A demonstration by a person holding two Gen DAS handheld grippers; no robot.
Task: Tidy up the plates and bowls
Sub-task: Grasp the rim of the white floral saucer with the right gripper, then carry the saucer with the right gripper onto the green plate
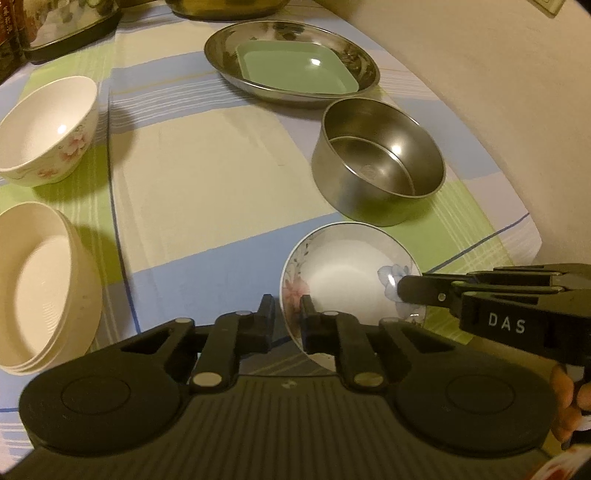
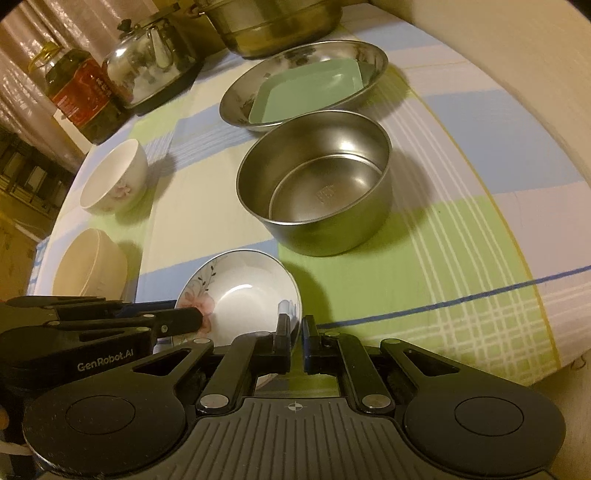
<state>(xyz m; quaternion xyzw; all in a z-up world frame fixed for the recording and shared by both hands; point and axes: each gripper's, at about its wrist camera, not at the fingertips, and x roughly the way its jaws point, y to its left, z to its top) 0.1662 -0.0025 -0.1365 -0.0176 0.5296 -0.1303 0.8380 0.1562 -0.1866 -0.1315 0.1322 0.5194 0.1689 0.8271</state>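
A small white floral dish (image 1: 343, 280) is held at opposite rims by both grippers, near the table's front; it also shows in the right wrist view (image 2: 243, 291). My left gripper (image 1: 288, 310) is shut on its left rim. My right gripper (image 2: 295, 326) is shut on its right rim and shows from the side in the left wrist view (image 1: 406, 290). Beyond it stands a steel bowl (image 1: 380, 162) (image 2: 317, 184). A green square plate (image 1: 295, 66) (image 2: 310, 88) lies in a steel oval dish (image 1: 221, 51) (image 2: 236, 99).
A white floral bowl (image 1: 44, 129) (image 2: 114, 177) and a stack of cream bowls (image 1: 40, 291) (image 2: 88, 262) stand at the left. A kettle (image 2: 151, 55), an oil bottle (image 2: 85, 92) and a large pot (image 2: 273, 22) stand at the back. The checked tablecloth (image 1: 207, 177) ends near a wall (image 1: 498, 92) at right.
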